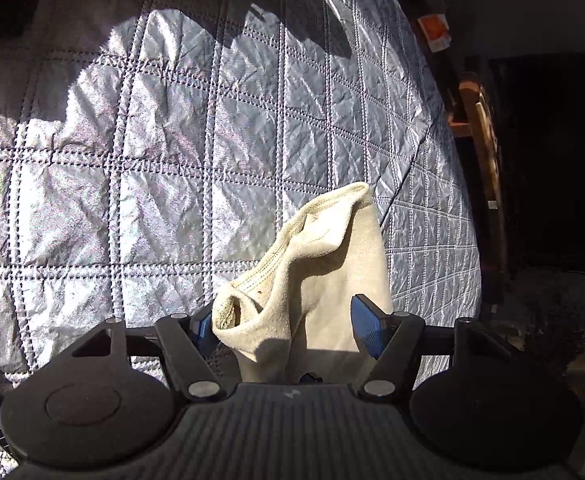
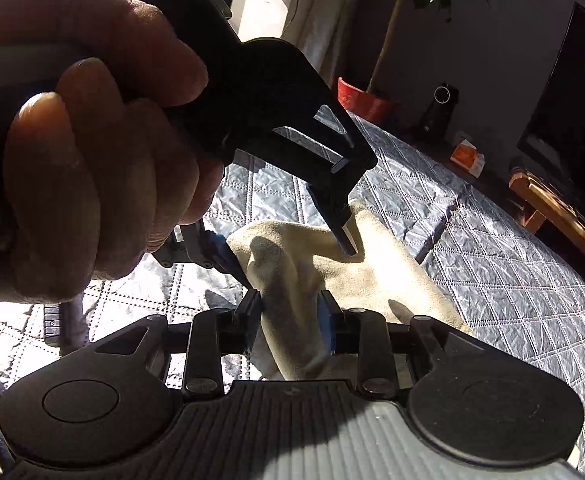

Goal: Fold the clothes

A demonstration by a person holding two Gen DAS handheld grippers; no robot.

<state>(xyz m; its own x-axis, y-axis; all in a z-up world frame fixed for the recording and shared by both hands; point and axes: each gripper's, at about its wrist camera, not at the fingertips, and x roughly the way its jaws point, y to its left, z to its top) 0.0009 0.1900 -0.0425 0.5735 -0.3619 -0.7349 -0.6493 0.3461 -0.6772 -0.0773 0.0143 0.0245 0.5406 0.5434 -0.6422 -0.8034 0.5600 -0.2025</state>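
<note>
A cream-coloured garment (image 1: pixel 316 280) with a stitched hem lies bunched on the grey quilted bed cover (image 1: pixel 152 160). In the left wrist view my left gripper (image 1: pixel 286 330) is open, its blue pads either side of the cloth, which rises between them. In the right wrist view my right gripper (image 2: pixel 290 320) is shut on a fold of the same garment (image 2: pixel 372 272). The left gripper (image 2: pixel 292 236) and the hand holding it fill the upper left of that view, its fingers spread around the cloth just beyond my right gripper.
The quilted cover (image 2: pixel 512 280) spreads widely to the right. A wooden piece of furniture (image 2: pixel 556 208), an orange box (image 2: pixel 466 156), a red plant pot (image 2: pixel 362 102) and a dark screen (image 2: pixel 572 100) stand beyond the bed edge.
</note>
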